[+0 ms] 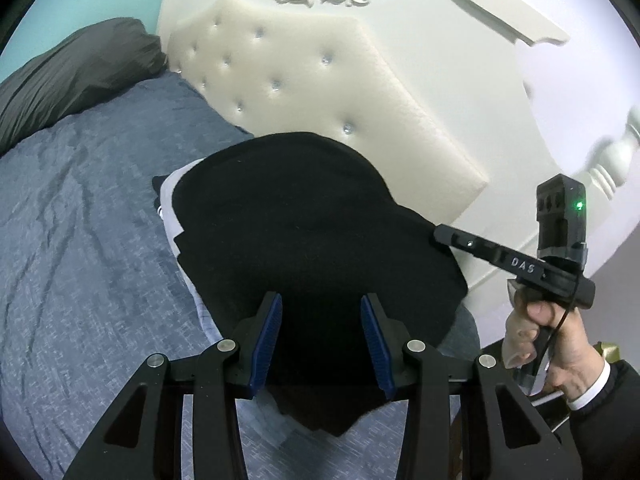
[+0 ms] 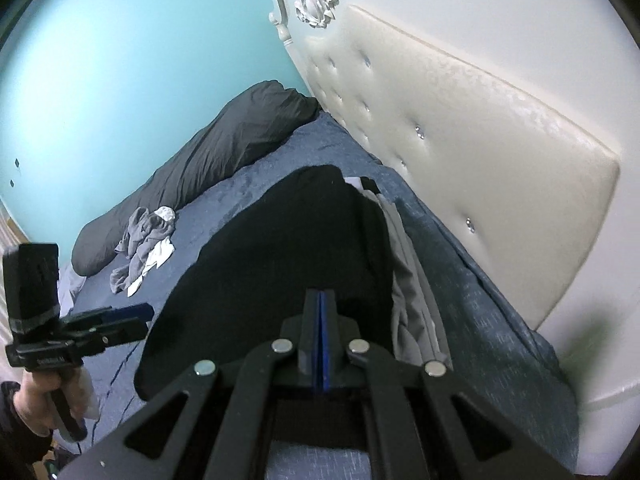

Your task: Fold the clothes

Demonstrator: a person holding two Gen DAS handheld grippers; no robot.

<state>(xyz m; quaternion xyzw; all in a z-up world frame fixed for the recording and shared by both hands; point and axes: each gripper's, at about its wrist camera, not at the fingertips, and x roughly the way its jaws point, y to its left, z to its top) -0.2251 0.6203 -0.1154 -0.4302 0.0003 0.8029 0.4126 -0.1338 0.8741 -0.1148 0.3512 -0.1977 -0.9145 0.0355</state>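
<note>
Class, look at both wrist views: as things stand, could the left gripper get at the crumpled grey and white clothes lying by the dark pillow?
Probably yes. The left gripper is open and holds nothing, and bare blue bedspread lies between it and the crumpled grey and white clothes, with nothing in the way. It would have to leave the black garment.

On the bed lie one black garment (image 2: pixel 280 264), one crumpled grey-and-white clothes heap (image 2: pixel 146 246) and one dark pillow (image 2: pixel 208 160).
</note>
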